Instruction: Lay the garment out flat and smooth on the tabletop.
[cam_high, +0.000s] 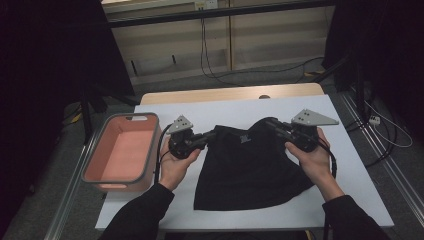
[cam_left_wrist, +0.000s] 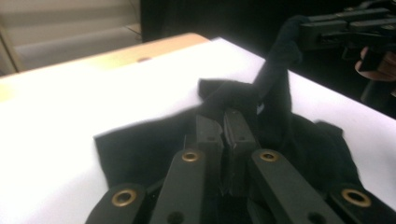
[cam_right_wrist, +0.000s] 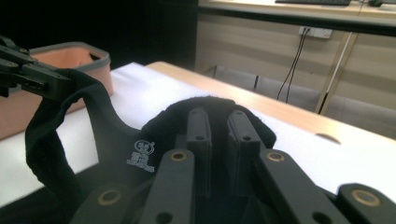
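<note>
I hold a black cloth (cam_high: 247, 167) with both claws on the white bench (cam_high: 350, 170). The cloth is soft and matte, like fleece, and it spreads out wide toward the near edge, with a rounded lower border. Its far edge is lifted off the bench between my two claws, while the wide part lies flat in the middle of the bench.

My left claw (cam_high: 209, 136) is closed on the left corner of the cloth; in the left gripper view its jaws stand almost together with the fabric bunched in front of them. My right claw (cam_high: 274, 124) is closed on the right corner, and the fabric makes a rounded hump over its jaws in the right gripper view.

On the cloth there is a small white round logo (cam_right_wrist: 142, 154) with some writing under it, too small to read.

At the left of the bench stands a pink rectangular tub (cam_high: 95, 162) with a grey rim and rounded corners. Its inside is bare.
</note>
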